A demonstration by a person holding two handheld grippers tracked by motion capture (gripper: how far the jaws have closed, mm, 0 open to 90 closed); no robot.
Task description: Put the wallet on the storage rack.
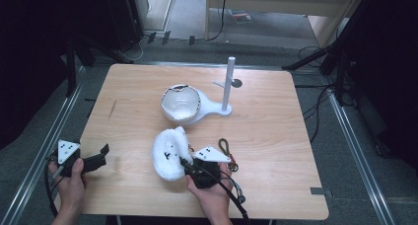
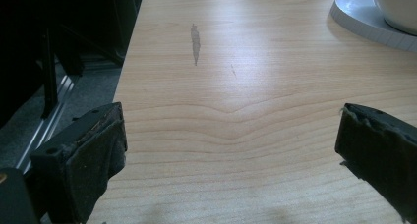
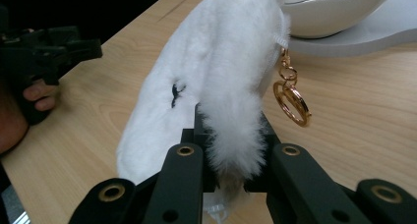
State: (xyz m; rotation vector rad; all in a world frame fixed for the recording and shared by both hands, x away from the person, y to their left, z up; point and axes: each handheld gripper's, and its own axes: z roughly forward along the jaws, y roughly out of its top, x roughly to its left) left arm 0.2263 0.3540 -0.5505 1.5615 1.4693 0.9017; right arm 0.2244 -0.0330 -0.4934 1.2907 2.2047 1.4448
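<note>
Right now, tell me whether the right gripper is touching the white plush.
Touching. In the right gripper view, the right gripper has its jaws clamped on a fluffy lobe of the white plush, with fur bulging out between them.

Black two-jaw left tool [image 1: 98, 156], right tool [image 1: 190, 165], dotted grey triangular plates, brass-ringed screw holes, trailing black cables

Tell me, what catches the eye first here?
A fluffy white plush near the table's front edge, pinched in the right gripper, with a gold keyring dangling from it. Behind it sits a glossy white bowl on a stand with an upright post. The left gripper waits open at the left edge.
</note>
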